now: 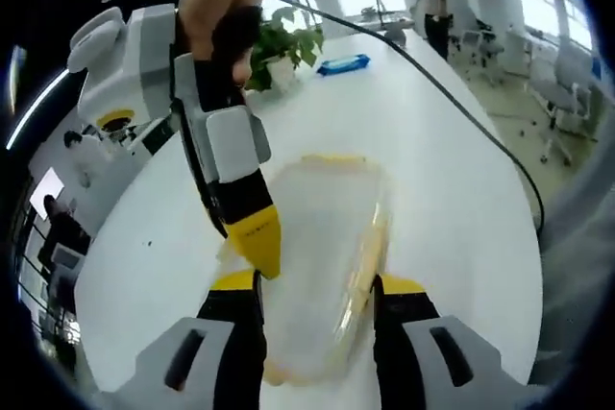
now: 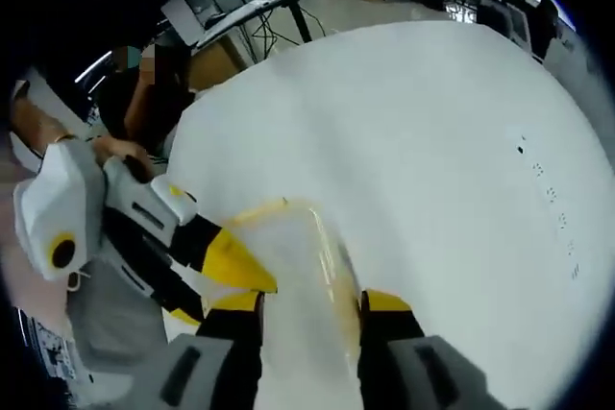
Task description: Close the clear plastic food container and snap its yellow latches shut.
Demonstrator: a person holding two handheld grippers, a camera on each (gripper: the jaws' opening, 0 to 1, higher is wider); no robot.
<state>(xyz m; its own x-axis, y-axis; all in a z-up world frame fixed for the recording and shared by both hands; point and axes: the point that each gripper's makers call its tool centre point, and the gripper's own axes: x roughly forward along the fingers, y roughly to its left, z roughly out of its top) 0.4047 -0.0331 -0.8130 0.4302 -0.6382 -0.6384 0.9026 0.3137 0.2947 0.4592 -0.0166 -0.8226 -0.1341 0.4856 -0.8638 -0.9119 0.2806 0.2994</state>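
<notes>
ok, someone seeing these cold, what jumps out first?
The clear plastic food container with yellow trim, lying on the white table between the left gripper jaws. Next, the right gripper coming in from the upper left of the left gripper view, its yellow tip against the container's near edge. Further back on the table stand a potted plant and a blue pack.

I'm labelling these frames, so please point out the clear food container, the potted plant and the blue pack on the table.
Food container (image 1: 322,237): left gripper view, middle of its clear lid.
Potted plant (image 1: 283,45): left gripper view, its green leaves.
Blue pack (image 1: 343,64): left gripper view, centre of its top.
</notes>
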